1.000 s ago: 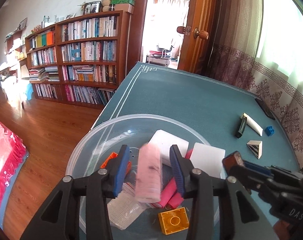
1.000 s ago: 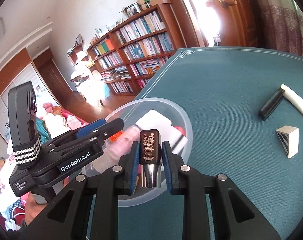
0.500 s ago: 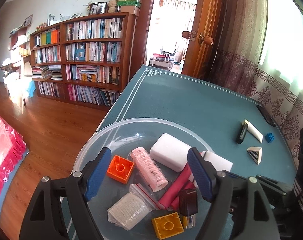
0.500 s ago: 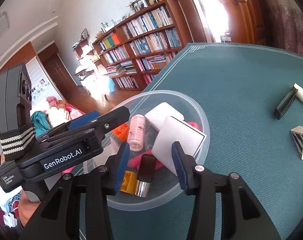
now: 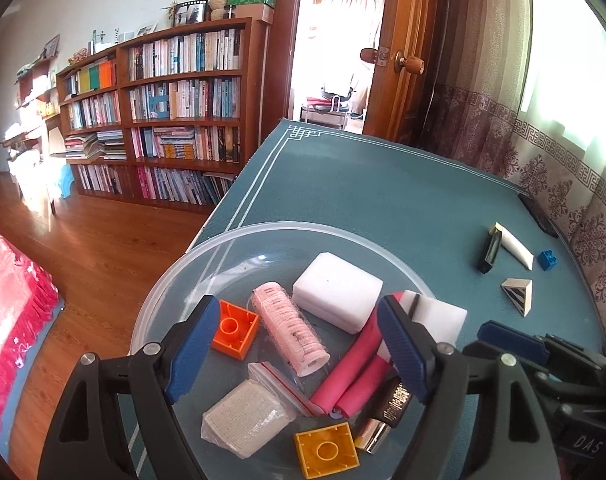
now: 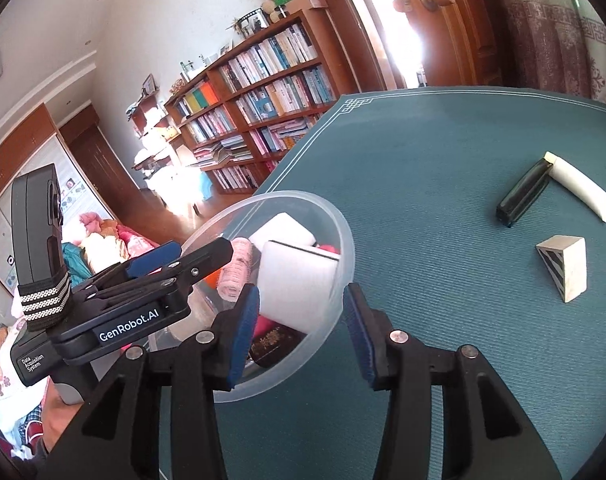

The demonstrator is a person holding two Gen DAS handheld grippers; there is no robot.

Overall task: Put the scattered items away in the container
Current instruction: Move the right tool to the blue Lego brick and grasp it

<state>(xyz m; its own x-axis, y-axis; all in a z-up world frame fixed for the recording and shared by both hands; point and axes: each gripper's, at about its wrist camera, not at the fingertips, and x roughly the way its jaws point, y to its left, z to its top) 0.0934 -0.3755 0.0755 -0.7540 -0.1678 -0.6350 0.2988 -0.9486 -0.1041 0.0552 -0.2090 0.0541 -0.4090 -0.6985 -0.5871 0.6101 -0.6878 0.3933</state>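
Both jaws wide, empty. Left gripper [image 5: 299, 344] over bowl [image 5: 263, 232]. Right gripper [image 6: 299, 332]: aim at striped wedge [image 6: 563, 272], 2 o'clock; grip flat sides.

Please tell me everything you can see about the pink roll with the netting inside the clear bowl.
The pink roll is a cylinder wrapped in fine white netting, with small dark print along its side. It lies flat and diagonal on the floor of the clear plastic bowl, between the orange brick and the white sponge block. Nothing grips it.
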